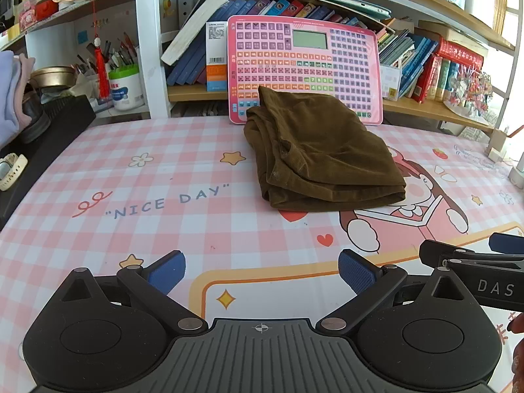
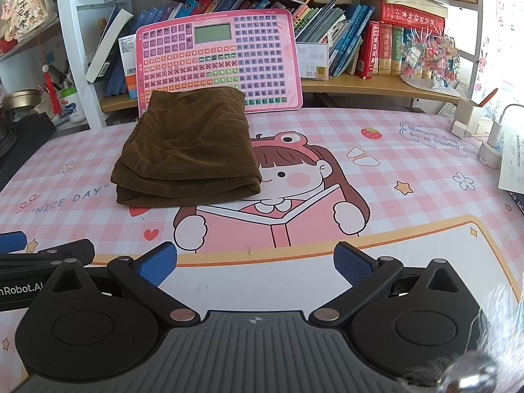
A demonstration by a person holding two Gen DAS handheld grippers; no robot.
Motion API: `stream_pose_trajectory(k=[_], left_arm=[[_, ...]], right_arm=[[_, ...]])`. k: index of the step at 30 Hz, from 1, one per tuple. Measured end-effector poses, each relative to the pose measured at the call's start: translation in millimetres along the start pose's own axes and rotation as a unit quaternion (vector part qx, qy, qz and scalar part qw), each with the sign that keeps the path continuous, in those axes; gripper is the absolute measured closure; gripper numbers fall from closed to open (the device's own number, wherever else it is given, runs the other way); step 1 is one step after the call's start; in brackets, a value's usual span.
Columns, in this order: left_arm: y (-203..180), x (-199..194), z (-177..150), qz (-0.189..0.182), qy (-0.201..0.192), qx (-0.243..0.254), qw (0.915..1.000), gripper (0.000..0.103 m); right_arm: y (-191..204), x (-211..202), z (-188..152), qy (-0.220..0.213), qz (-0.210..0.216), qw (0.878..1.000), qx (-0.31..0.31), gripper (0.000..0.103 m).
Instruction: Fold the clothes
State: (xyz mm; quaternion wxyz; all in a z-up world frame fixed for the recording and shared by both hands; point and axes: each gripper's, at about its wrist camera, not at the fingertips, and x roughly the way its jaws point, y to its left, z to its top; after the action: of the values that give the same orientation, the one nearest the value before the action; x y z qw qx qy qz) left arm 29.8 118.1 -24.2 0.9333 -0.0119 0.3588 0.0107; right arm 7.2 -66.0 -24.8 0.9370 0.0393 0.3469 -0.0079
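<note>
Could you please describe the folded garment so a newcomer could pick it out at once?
On the pink checked table mat, look in front of the pink keyboard toy. The garment is the only brown, folded cloth there.

The brown folded garment (image 1: 322,154) hides the lower left corner of the pink learning pad (image 1: 304,65) and part of the cartoon girl printed on the tabletop (image 1: 163,229) mat. In the left wrist view the right gripper (image 1: 475,255) is cut off by the picture's edge — only one blue pad and black links show. A pale blurred shape (image 2: 484,353) fills the right wrist view's bottom corner — unidentifiable.
</note>
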Motion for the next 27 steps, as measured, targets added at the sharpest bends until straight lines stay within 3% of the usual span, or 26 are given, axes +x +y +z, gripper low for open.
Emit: stream_pose_trajectory(k=[27], left_arm=[[1.0, 1.7, 0.5, -0.001, 0.001, -0.001, 1.0, 0.002]], right_arm=[[1.1, 1.8, 1.8, -0.001, -0.002, 1.0, -0.002, 0.0]])
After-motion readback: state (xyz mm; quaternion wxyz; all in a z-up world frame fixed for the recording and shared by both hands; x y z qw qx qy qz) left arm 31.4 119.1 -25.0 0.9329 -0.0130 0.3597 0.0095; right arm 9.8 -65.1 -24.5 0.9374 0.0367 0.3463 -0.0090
